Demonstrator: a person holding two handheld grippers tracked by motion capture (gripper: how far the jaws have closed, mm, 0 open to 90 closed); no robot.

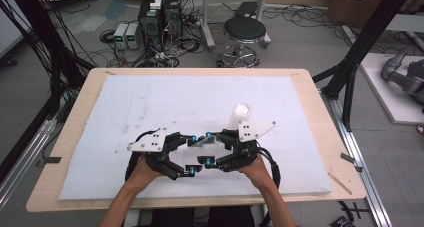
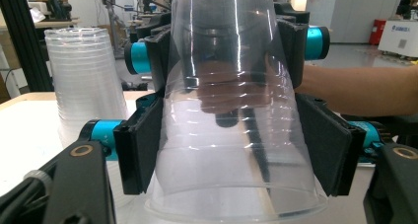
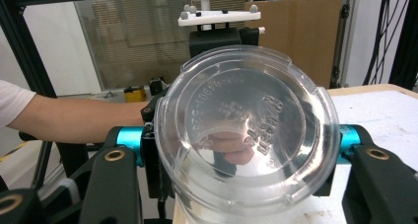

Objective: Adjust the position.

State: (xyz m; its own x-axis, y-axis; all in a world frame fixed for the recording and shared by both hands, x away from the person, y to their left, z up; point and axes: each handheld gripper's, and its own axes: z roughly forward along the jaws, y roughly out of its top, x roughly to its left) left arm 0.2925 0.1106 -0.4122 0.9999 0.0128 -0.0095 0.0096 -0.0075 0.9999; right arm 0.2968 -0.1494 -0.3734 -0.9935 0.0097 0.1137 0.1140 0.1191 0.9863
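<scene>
Hand-held grippers (image 1: 200, 152) around clear cup (image 2: 231, 135)

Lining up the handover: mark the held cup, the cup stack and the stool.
cup (image 2: 231, 150), left gripper view, clear side wall.
cup stack (image 1: 241, 113), high view, top rim.
stool (image 1: 244, 30), high view, seat.

A wooden table (image 1: 320, 112) topped with a white foam sheet (image 1: 165, 102) stands on a grey concrete floor (image 1: 300, 42). At 12 o'clock beyond it a round black stool (image 1: 244, 30) sits on a chrome base. At 11 o'clock are two dark computer towers (image 1: 160, 18), two small power supplies (image 1: 126, 35) and tangled cables (image 1: 172, 49). Black frame posts (image 1: 367, 39) rise at 2 o'clock, with a white platform (image 1: 395, 94) at 3 o'clock. In the right gripper view, a blind-covered window (image 3: 143, 41) glows beside a cardboard box (image 3: 300, 34).
</scene>
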